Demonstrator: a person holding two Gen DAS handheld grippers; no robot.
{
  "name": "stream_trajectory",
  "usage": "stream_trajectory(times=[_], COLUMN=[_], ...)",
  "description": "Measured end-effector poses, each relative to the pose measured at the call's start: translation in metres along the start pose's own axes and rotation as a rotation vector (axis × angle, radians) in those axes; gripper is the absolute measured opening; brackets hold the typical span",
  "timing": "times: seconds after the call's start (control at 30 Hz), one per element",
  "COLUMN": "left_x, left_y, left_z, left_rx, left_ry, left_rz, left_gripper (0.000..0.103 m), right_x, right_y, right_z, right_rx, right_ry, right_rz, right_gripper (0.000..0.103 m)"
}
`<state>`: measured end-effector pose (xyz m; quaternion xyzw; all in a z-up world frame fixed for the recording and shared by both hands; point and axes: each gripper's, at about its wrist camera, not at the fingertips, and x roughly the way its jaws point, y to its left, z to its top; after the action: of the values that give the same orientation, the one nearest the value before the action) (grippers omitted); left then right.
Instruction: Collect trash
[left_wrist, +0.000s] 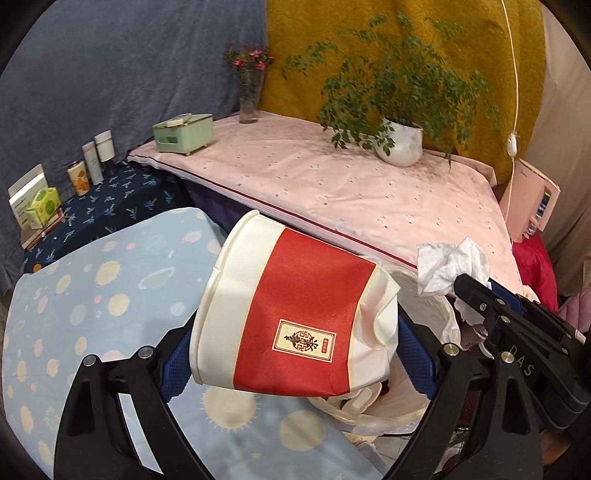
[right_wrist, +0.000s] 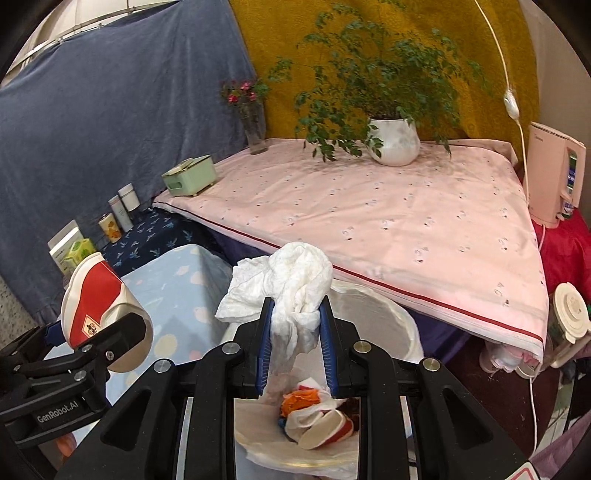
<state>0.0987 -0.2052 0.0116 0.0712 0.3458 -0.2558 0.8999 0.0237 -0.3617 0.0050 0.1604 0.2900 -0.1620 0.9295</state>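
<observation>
**Over the bin, both grippers loaded**

Above the lined trash bin (right_wrist: 388, 332), the right gripper (right_wrist: 295, 321) pinches a crumpled white tissue (right_wrist: 291, 284). Beside it, the left gripper (left_wrist: 291, 339) clamps a crushed red-and-white paper cup (left_wrist: 295, 314) over the bin's edge.

Legible text, two items only. "GenRobot.AI" in white on the black body of the left gripper (right_wrist: 122, 334), read in the right wrist view. "DAS" in pale embossed letters on the black arm of the right gripper (left_wrist: 467, 295), read in the left wrist view. Red-and-white paper cup (left_wrist: 291, 317) bears a cream label with a dark ornamental emblem; its small characters too fine to read. Boxes and tins at far left: print unreadable
</observation>
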Motion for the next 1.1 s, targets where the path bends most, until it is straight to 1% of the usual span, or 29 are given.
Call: stream_trajectory(times=[0.4, 0.57, 0.8, 0.97, 1.1], left_x=[0.038, 0.054, 0.064, 0.063, 0.06], left_y=[-0.03, -0.035, -0.02, -0.005, 0.01], left_z=[-0.019, -0.026, -0.035, -0.04, -0.045], left_rx=[0.05, 0.055, 0.01, -0.016, -0.049], left_ry=[0.081, 0.095, 0.115, 0.119, 0.12], left_rz=[-0.038, -0.039, -0.013, 0.008, 0.028], left_gripper=[0.088, 0.089, 0.09, 0.09, 0.09], right_x=[0.016, 0.024, 0.035, 0.043, 0.049], right_y=[-0.034, -0.04, -0.039, -0.028, -0.017], right_z=[-0.013, -0.015, -0.017, -0.021, -0.023], right_rx=[0.043, 0.045, 0.038, 0.028, 0.009], right_ry=[0.039, 0.052, 0.077, 0.093, 0.11], right_rz=[-0.029, -0.033, -0.027, -0.021, -0.01], right_gripper=[0.022, 0.022, 0.023, 0.026, 0.032])
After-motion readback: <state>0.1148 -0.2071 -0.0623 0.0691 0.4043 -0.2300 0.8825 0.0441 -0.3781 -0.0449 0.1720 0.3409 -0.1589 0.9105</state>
